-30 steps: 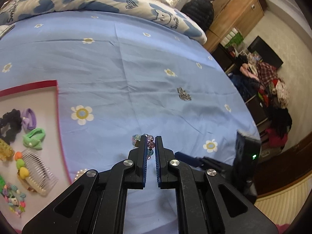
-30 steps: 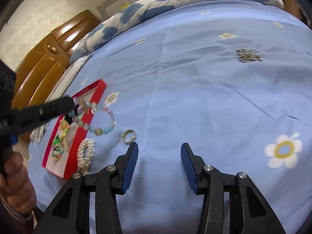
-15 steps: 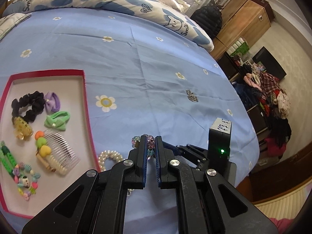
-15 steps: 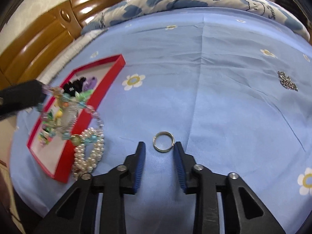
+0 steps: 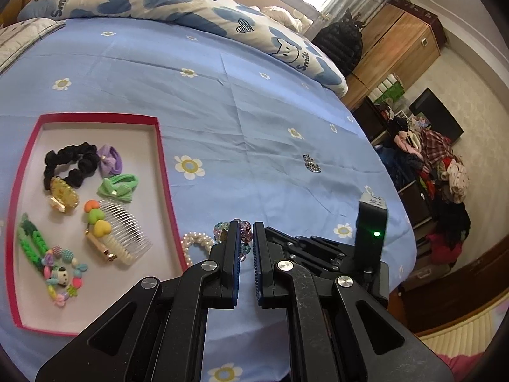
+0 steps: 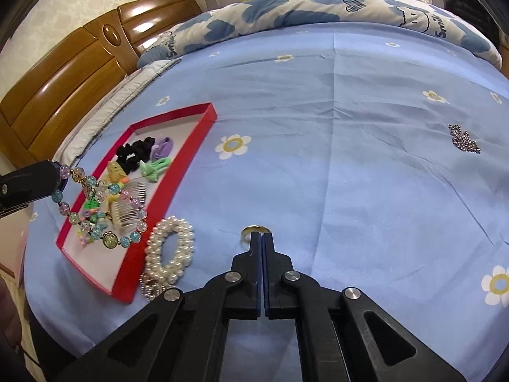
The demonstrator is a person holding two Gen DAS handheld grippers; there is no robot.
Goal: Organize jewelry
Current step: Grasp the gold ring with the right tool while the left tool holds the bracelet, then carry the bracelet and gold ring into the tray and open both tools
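Note:
My left gripper [image 5: 245, 226] is shut on a pastel beaded bracelet [image 5: 243, 234]; in the right wrist view the bracelet [image 6: 101, 213] hangs from it [image 6: 57, 176] above the red tray [image 6: 127, 261]. My right gripper [image 6: 261, 237] is shut on a gold ring [image 6: 249, 231] lying on the blue sheet. A pearl bracelet [image 6: 170, 248] lies on the sheet beside the tray's near corner; it also shows in the left wrist view [image 5: 195, 243]. A silver sparkly piece [image 6: 464, 141] lies far right on the sheet.
The red tray [image 5: 163, 172] holds a black scrunchie [image 5: 71, 165], purple and green hair ties, a clear comb [image 5: 124, 226], clips and a bead string. A quilt [image 5: 159, 3] lies at the bed's far end. The bed edge drops off to the right, towards cluttered furniture.
My right gripper has closed from half open onto the gold ring. My left gripper has carried the beaded bracelet further over the tray.

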